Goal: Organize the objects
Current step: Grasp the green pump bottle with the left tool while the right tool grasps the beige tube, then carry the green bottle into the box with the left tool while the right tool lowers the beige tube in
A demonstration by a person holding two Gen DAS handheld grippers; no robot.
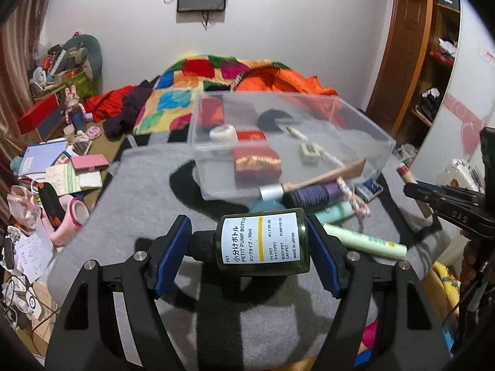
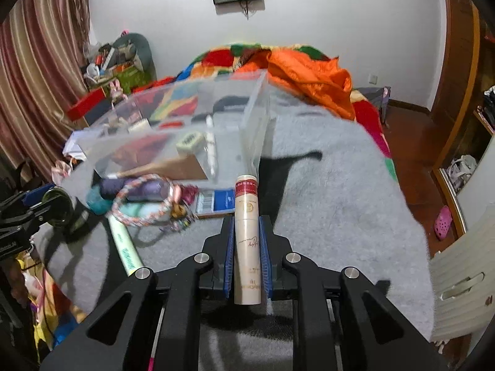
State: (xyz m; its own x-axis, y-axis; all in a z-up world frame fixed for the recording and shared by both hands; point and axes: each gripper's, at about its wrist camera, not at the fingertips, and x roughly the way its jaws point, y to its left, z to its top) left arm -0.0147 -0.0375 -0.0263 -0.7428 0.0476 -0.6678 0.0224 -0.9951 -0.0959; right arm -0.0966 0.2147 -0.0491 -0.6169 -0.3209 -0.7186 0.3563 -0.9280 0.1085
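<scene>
clear glossy plastic box, fuzzy grey blanket, dark glossy pump bottle

The green bottle label reads "PETIT PUMP BOTTLE", "50ml" and "MADE IN JAPAN".

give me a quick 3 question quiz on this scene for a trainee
1. True or false: the left hand-held gripper holds a dark green pump bottle lying sideways between its pads.
2. What does the right hand-held gripper grip? A) a purple thread spool B) a cream tube with a red band C) a braided cord
3. Fill in: the red and gold packet lies inside the clear plastic ____.

Key: 1 true; 2 B, the cream tube; 3 box.
</scene>
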